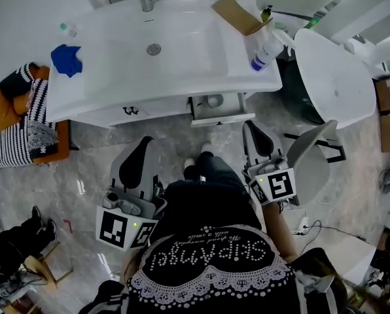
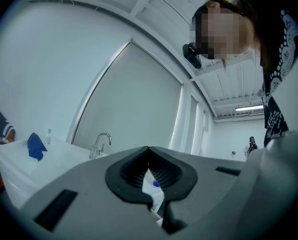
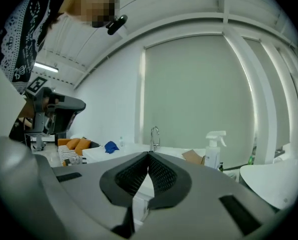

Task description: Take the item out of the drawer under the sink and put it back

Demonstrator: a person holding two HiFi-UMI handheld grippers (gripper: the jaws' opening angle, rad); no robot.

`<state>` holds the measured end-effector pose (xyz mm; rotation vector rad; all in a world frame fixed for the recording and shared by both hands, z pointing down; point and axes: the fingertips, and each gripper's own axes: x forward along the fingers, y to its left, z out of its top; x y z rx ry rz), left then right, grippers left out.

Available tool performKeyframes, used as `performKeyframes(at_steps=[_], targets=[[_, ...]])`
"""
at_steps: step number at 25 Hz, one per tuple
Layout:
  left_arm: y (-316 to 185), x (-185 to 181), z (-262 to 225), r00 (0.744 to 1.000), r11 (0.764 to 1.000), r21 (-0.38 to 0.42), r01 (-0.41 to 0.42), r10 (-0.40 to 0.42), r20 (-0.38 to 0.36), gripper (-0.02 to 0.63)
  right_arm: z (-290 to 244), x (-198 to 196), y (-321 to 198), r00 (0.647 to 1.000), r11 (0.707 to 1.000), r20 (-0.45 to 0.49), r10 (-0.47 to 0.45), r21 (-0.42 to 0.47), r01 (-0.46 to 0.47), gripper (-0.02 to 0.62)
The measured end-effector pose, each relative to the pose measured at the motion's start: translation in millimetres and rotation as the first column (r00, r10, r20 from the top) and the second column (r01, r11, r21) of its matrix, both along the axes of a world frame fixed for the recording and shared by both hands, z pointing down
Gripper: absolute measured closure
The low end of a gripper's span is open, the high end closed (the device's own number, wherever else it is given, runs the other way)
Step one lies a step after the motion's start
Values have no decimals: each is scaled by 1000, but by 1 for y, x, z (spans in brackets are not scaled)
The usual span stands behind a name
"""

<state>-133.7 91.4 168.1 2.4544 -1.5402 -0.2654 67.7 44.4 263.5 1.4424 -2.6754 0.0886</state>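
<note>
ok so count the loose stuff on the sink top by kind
cloth: 1, blue cloth
bottles: 2, spray bottle, small clear bottle
cardboard: 1, cardboard piece
unclear: 1, small green-topped thing behind the spray bottle
total: 5

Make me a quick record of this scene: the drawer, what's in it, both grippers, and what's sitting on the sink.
drawer: open, below the sink
drawer contents: one small round thing, too small to identify
left gripper: jaws together, nothing held
right gripper: jaws together, nothing held
on sink: blue cloth, cardboard piece, spray bottle
</note>
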Motion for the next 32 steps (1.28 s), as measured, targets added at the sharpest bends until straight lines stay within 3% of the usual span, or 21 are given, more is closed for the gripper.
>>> performKeyframes(at_steps=[12,17,23,26,32], targets=[[7,2,3,1000,1000,-2,1,-1,28,601,-19,-4,34,998,1000,61,2,0,-2,575],[9,3,0,1000,1000,9,22,-22,19,601,-29,-8,39,994,999,107,-18,41,13,575],[16,4,-3,1000,999,19,30,-31,6,601,-21,-10,41,996,1000,82,-16,7,16,575],[19,2,-2,999,999,20,38,-38,10,601,-22,-15,40,993,999,114,-39,13,38,575],[22,1,-3,999,999,20,49,-50,14,601,-18,-23,45,992,995,85,-95,4,95,575]])
